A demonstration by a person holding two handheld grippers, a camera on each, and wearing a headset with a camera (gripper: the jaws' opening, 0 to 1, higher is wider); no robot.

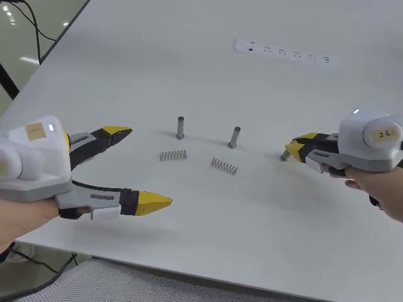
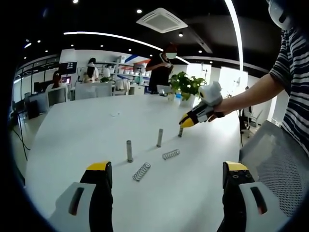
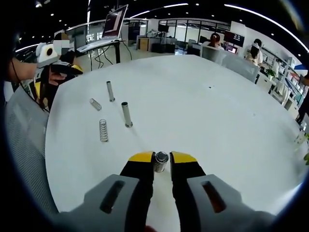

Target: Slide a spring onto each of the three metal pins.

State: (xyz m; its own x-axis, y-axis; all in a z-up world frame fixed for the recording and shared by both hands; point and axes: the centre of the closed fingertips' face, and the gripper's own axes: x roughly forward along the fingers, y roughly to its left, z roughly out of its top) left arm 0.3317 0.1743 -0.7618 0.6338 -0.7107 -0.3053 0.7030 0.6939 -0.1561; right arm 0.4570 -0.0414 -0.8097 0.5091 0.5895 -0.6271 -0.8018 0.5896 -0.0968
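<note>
An upright spring (image 3: 161,162) stands at the right of the white counter (image 1: 252,75). It is clamped between the fingers of the right gripper (image 1: 289,151), probably to seat it over a third pin hidden inside. To its left stand the bare middle pin (image 1: 234,137) and left pin (image 1: 181,128). The middle spring (image 1: 224,166) and left spring (image 1: 173,155) lie just nearer. The left gripper (image 1: 146,166) hovers near left, fingers spread and empty, likely ready for the next spring.

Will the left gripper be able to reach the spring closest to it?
Probably yes. The left gripper is open, bare table lies between its jaws and the nearest spring, and the pin stands beyond it.
</note>
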